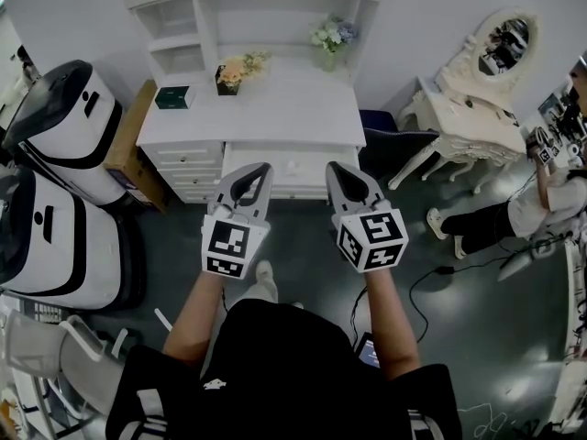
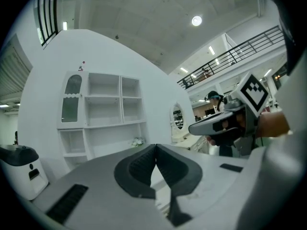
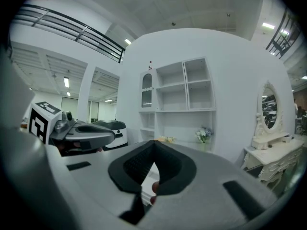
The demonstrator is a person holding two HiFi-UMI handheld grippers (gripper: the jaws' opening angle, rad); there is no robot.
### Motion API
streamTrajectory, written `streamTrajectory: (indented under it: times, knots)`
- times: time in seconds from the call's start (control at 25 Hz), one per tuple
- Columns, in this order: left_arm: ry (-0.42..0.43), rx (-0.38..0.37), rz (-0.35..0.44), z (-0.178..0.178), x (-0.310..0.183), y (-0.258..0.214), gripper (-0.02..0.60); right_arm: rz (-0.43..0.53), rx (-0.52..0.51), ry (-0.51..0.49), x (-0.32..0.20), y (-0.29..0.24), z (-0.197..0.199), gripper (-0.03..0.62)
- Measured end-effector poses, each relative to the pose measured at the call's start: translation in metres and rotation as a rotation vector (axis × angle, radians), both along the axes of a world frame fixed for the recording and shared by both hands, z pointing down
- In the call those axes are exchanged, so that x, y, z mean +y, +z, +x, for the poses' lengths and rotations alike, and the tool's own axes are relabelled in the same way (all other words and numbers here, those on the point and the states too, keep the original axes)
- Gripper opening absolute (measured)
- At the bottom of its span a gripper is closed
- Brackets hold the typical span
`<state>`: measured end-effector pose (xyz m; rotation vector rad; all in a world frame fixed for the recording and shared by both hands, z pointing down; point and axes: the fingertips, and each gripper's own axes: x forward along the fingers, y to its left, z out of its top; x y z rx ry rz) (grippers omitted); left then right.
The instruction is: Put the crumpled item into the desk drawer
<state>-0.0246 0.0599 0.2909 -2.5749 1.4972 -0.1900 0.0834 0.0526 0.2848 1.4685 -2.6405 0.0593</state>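
Front of desk: person stands facing the white desk (image 1: 275,117), both tools held up side by side, short of its front edge.
Left gripper (image 1: 265,168): jaws together at the tips, nothing between them. Its own view shows the same.
Right gripper (image 1: 333,167): likewise closed tip to tip, holding nothing. A small reddish spot shows low behind the gap in its own view; cannot identify it.
Centre drawer (image 1: 292,161): under the desk's front edge. Its front looks flush, so judged shut. Long axis runs left-right along that edge.
Side drawers (image 1: 188,161): stack at the desk's left front corner, also look shut.
Crumpled item: not found in any view.
Desk top: green box (image 1: 172,96) near the left edge; flower box (image 1: 238,70) left of the middle, toward the back edge; vase (image 1: 330,49) at the back edge, right of the middle. Nothing crumpled made out among them.
Key relation: Centre drawer lies straight ahead of the two gripper tips and between them, just beyond. Neither gripper is clearly nearer. Which way the item lies from the tools cannot be told.
Stage (judgement): fits two readings. Either the item is somewhere out of view and the closed drawer awaits it, or the item is inside a closed drawer. These views do not settle which.
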Motion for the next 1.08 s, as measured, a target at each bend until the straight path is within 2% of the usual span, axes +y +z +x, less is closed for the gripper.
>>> streamTrajectory:
  times: [0.24,0.44,0.8,1.08]
  knots:
    - [0.008,0.005,0.001,0.001,0.001,-0.004,0.006,0.001,-0.008,0.0,0.001,-0.002,-0.001,-0.003]
    - [0.037,0.074,-0.022,0.006,0.006,-0.015,0.006,0.004,-0.009,0.001,0.0,-0.003,0.0,-0.003]
    - [0.033,0.073,-0.022,0.006,0.006,-0.014,0.006,0.003,-0.009,0.002,0.0,-0.002,0.001,-0.003]
    - [0.034,0.107,-0.027,0.007,0.004,-0.018,0.007,0.001,-0.008,0.004,-0.001,-0.003,0.003,-0.003]
